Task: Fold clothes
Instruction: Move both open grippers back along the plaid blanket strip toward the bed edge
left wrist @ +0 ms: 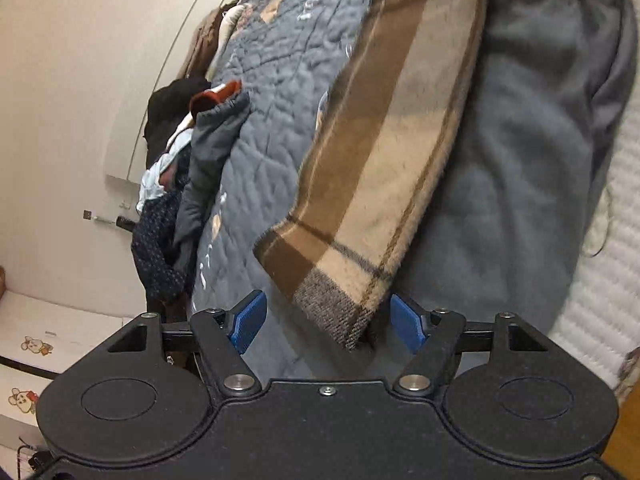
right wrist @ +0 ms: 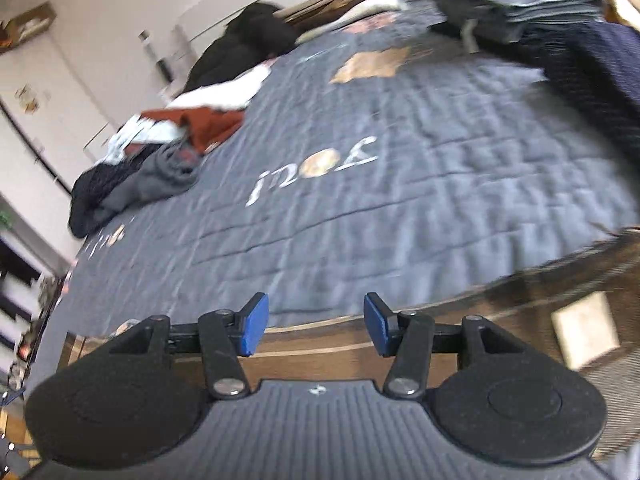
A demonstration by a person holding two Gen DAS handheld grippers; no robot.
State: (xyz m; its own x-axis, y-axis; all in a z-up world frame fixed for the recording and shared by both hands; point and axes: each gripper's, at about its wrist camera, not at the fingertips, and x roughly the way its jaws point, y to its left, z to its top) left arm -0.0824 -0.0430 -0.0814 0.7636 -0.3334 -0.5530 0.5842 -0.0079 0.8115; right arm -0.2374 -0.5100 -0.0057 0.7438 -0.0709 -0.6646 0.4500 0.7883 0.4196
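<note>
Right now the bed with its blue-grey quilt fills most of both views, and the clothes are spread around its edges rather than in the middle. Along the far side you have a loose heap of unfolded pieces: something black, something white, a rust-red garment, pale blue cloth and a grey padded item. At the far corner sits a neat stack of flat, folded clothes.

Closer to you, in the left wrist view, a brown-and-cream plaid garment hangs or drapes beside a grey fleece piece, its lower corner dropping between the fingers of your left gripper.

That gripper stands wide apart and grips nothing, though the plaid corner is right at its mouth. Your right gripper is likewise spread and empty, held over the wooden bed edge; its view is blurred.

I judge you are between garments: some are stacked, some wait. Whether the plaid is being taken up or let go, I cannot tell.
</note>
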